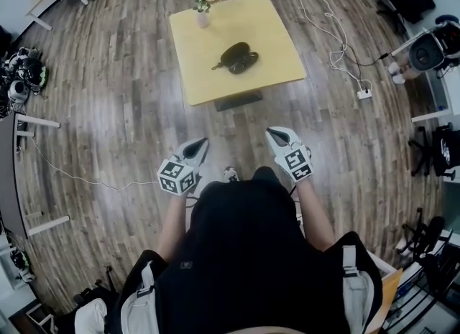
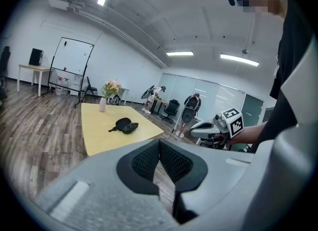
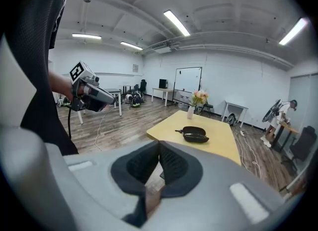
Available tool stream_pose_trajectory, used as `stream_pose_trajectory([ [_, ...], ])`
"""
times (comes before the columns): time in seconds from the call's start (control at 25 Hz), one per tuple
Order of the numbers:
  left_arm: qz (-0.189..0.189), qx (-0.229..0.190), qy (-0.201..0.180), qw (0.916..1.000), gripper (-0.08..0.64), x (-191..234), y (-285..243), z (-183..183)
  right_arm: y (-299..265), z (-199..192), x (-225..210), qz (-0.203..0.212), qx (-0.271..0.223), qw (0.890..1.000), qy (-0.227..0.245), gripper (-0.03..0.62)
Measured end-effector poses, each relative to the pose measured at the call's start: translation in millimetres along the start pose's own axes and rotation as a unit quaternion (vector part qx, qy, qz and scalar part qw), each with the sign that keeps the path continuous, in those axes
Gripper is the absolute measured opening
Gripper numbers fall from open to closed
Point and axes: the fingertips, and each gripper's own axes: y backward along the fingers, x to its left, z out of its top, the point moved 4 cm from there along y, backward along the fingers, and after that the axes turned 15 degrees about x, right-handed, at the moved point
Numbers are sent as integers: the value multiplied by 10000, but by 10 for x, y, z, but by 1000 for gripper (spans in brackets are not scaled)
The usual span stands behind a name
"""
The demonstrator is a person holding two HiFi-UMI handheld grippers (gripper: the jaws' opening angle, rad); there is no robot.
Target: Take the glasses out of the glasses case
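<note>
Jaws: what do we enter?
— Left gripper [image 1: 203, 142]: jaws shut, pads meeting, nothing between. Right gripper [image 1: 272, 133]: likewise closed and empty. We log both held close to the body, well apart from the table [image 1: 277, 42].

And containers?
— Glasses case [image 1: 238, 57]: dark, lying near the middle of the yellow table, seemingly open; we cannot tell its contents. Vase [image 1: 203, 18]: upright near the far edge, holding pink flowers.

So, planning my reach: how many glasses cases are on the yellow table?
1: a dark glasses case near the middle of the yellow table; the flower vase stands at its far left corner. None seems hidden.
</note>
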Motion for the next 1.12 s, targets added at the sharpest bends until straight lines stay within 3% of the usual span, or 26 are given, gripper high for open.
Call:
stream_pose_trajectory([
  [0.36,289,56,267,9992,11,205,228,-230,-289,281,72,339,-179,9992,136,3],
  [0.68,412,97,336,9985,11,159,173,-187,-444,203,43,728,-148,9971,148,3],
  [1.12,427,117,233,9987,11,-41,-626,356,-429,73,-853,822,-71,9961,321,3],
])
